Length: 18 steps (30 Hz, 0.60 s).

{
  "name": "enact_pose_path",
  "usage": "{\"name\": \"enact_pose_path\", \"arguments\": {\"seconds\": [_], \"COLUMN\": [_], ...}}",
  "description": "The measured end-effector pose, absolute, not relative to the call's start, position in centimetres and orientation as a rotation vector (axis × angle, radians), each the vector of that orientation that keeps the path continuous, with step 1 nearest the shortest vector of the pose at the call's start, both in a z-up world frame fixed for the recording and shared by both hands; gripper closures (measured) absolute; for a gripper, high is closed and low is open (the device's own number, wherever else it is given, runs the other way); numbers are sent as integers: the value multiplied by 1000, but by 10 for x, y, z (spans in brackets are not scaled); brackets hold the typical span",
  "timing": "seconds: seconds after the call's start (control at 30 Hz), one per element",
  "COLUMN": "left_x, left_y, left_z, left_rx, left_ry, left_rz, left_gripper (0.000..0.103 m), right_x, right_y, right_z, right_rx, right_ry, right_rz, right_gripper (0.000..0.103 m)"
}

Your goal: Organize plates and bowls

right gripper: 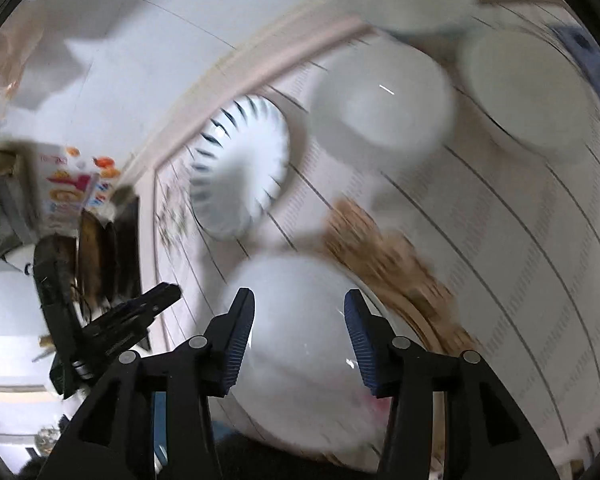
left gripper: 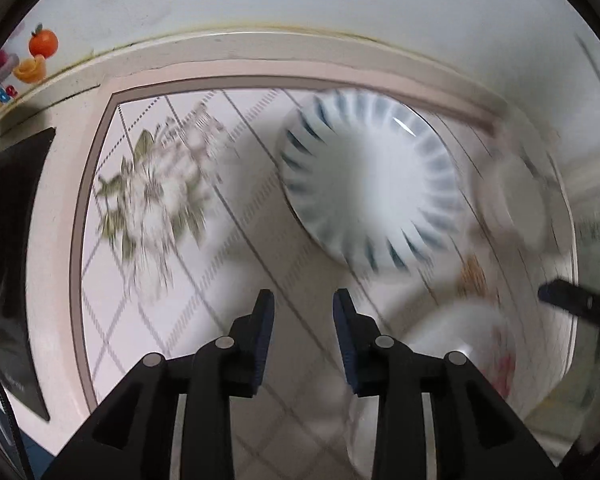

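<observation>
Overhead, the left gripper (left gripper: 303,312) hovers with jaws apart and nothing between them, above the patterned table (left gripper: 236,216). Ahead of it lies the fluted plate (left gripper: 370,184), blue-striped at the rim. The right gripper (right gripper: 299,312) is also spread wide, held above a white plate (right gripper: 296,344). Farther off stand two bowls (right gripper: 380,100), (right gripper: 528,92), well apart from the fluted plate (right gripper: 240,168). Lettering on the fruit-printed carton (left gripper: 24,68) is partly readable as "grade"; motion blur hides the rest.
</observation>
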<state>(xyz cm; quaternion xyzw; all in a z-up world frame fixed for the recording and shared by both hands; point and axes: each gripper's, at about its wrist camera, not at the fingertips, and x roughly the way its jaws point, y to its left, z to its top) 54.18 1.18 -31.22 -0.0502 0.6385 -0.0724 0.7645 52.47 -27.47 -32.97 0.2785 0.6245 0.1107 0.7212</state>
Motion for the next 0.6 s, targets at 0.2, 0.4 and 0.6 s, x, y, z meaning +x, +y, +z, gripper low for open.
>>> {"name": "enact_pose_path", "arguments": {"seconds": [0.2,0.4,0.6], "left_x": [618,651,658], "left_y": [25,11,0], "left_z": [-347,-368,-367], "left_rx": [-179,-111,-75], "left_ry": [1435,1447,1386], "left_rz": [-154,-205,-249], "left_gripper": [75,75,86], "right_x": [595,623,628], "right_y": [-242,-232,-229], "right_z": [-358,-387,-398], "right_rx": [603,572,495], "right_ry": [1370,1402,1395], "right_rz": [166,99,34], "right_gripper": [53,80,94]}}
